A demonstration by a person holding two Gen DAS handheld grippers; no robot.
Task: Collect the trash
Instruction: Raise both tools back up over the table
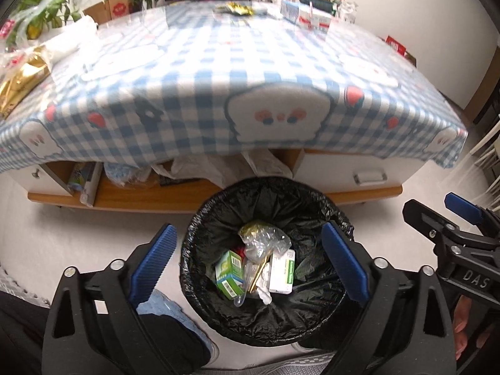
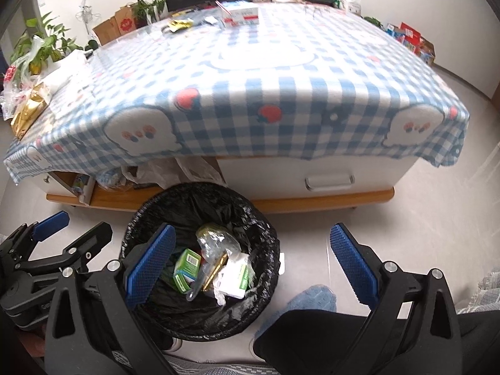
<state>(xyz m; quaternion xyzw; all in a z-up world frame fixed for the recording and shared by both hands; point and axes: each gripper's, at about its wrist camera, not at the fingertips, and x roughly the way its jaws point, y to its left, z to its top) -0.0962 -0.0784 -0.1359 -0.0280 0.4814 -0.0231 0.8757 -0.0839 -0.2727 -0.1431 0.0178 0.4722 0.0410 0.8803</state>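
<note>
A round bin lined with a black bag (image 1: 200, 218) stands on the floor in front of the low table. Inside lie a green carton (image 1: 229, 270), a white box with green print (image 1: 281, 270) and crumpled clear plastic (image 1: 262, 240). My left gripper (image 1: 247, 234) hangs open right above the bin, with nothing between its blue pads. My right gripper (image 2: 251, 232) is also open and empty, with its left finger over the bin (image 2: 262, 218) and its right finger over bare floor. Each gripper shows at the edge of the other's view.
The table under a blue checked cloth (image 1: 250, 62) carries yellow-black wrappers (image 1: 237, 7) and a white box (image 1: 312, 17) at its far end, and a gold bag (image 1: 22, 81) at the left edge. Plastic bags (image 1: 193, 168) fill the open shelf below. A person's dark trouser leg and blue slipper (image 2: 312, 300) are beside the bin.
</note>
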